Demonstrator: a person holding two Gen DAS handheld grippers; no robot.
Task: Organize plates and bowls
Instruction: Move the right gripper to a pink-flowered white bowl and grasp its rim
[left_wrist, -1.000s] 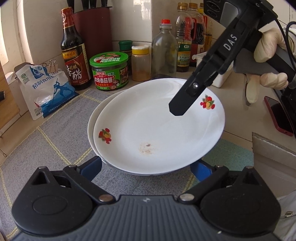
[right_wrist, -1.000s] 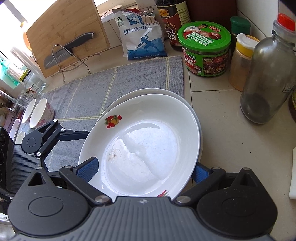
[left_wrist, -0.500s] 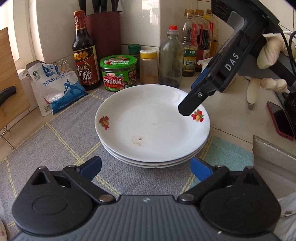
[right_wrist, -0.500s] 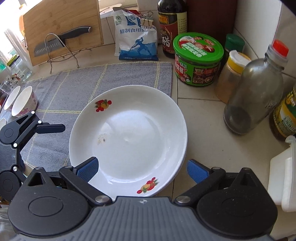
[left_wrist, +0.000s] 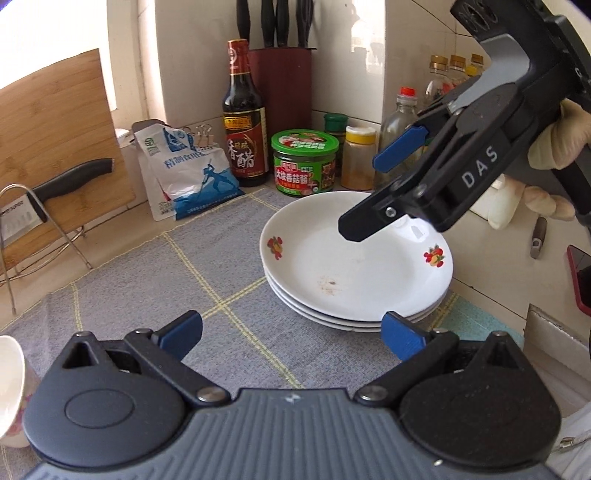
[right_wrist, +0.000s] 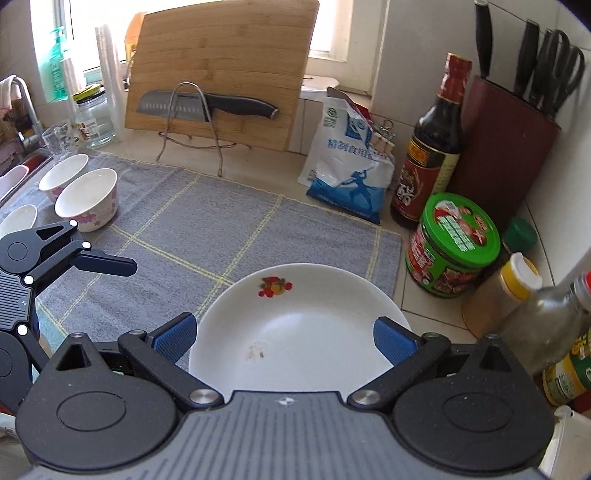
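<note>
A stack of three white plates (left_wrist: 356, 273) with fruit prints rests on the grey mat (left_wrist: 155, 280), partly over its right edge. My left gripper (left_wrist: 291, 332) hovers just in front of the stack; its jaws are opening and hold nothing. My right gripper (left_wrist: 365, 192), held by a gloved hand (left_wrist: 550, 147), hangs open above the far rim. From the right wrist view, the top plate (right_wrist: 295, 317) lies below my right gripper (right_wrist: 284, 338), untouched by the pads. Three white floral bowls (right_wrist: 86, 197) sit at the mat's left end, beyond one of my left gripper's fingers (right_wrist: 107, 263).
Along the back wall stand a cutting board with a knife on a wire rack (right_wrist: 207, 107), a salt bag (left_wrist: 188, 173), a dark vinegar bottle (left_wrist: 243, 136), a green tin (left_wrist: 304, 162), spice jars, a glass bottle (right_wrist: 543, 325) and a knife block (right_wrist: 506, 147). A red phone (left_wrist: 580, 277) lies right.
The top plate, tilted over the others a second ago, now lies flat on the stack. Both grippers have drawn back and upward from it, and the left jaws have widened slightly.
</note>
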